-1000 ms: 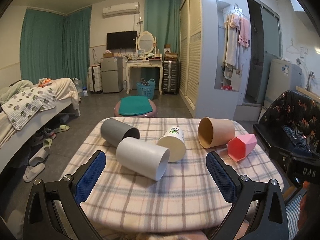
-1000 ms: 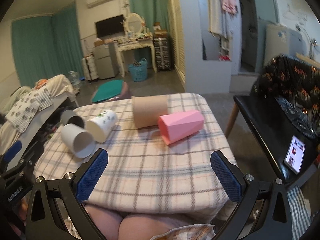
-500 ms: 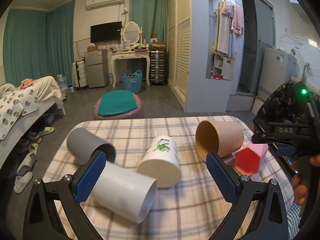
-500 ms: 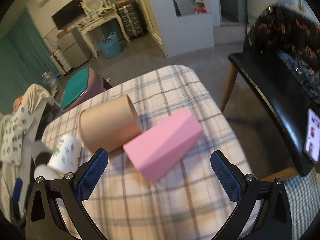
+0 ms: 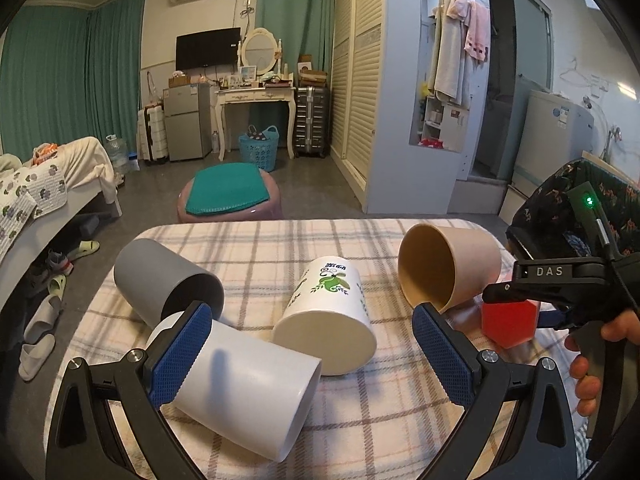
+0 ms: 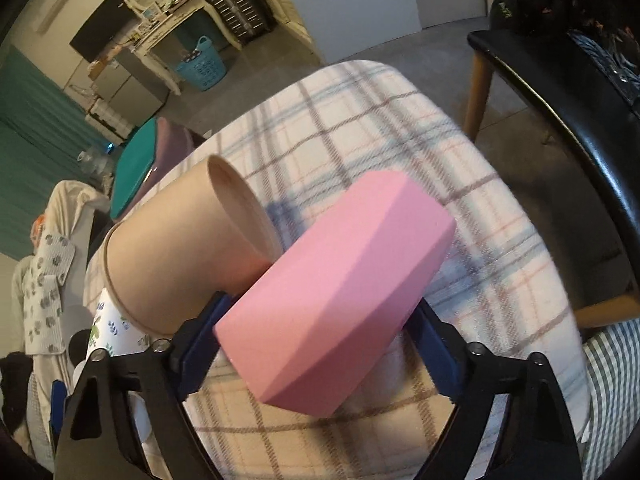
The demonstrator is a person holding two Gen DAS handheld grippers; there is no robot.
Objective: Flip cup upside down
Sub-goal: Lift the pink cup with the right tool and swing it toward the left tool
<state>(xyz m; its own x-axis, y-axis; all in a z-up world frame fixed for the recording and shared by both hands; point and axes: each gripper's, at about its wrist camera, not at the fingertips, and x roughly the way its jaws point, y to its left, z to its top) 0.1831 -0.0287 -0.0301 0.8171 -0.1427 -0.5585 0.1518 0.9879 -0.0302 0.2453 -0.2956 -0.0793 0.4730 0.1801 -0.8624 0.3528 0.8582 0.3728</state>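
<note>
- Nearest the person's edge of the plaid-clothed table (image 5: 392, 432), the left gripper (image 5: 312, 344) is hovering with its blue-padded fingers (image 5: 182, 354) spread wide, released and gripping nothing.
- Just past its left pad, a plain white plastic cup (image 5: 240, 388) is lying on its side, its open mouth facing the near edge.
- Touching that cup's far end, a grey cylindrical cup (image 5: 160, 280) is lying on its side toward the table's left edge.
- At the middle of the table, a white cup printed with a green leaf design (image 5: 328, 320) is lying on its side with its flat base turned toward the near edge.
- By the table's right edge, the right gripper (image 6: 316, 336) is clenching on a pink faceted plastic cup (image 6: 340, 280), one blue pad pressing each side of it; the left wrist view shows the cup as a red hexagonal end (image 5: 508, 322) between the black jaws.
- Whether the pink cup is resting on the cloth or lifted clear is not discernible.
- Just behind and touching the pink cup, a tan round cup (image 5: 448, 268) is lying on its side, its open mouth pointing toward the table's left side.
- Beyond the far edge, a pink round stool with a teal cushion (image 5: 228, 196) is standing on the floor.
- Off the right edge, a black chair (image 6: 560, 92) is standing.
</note>
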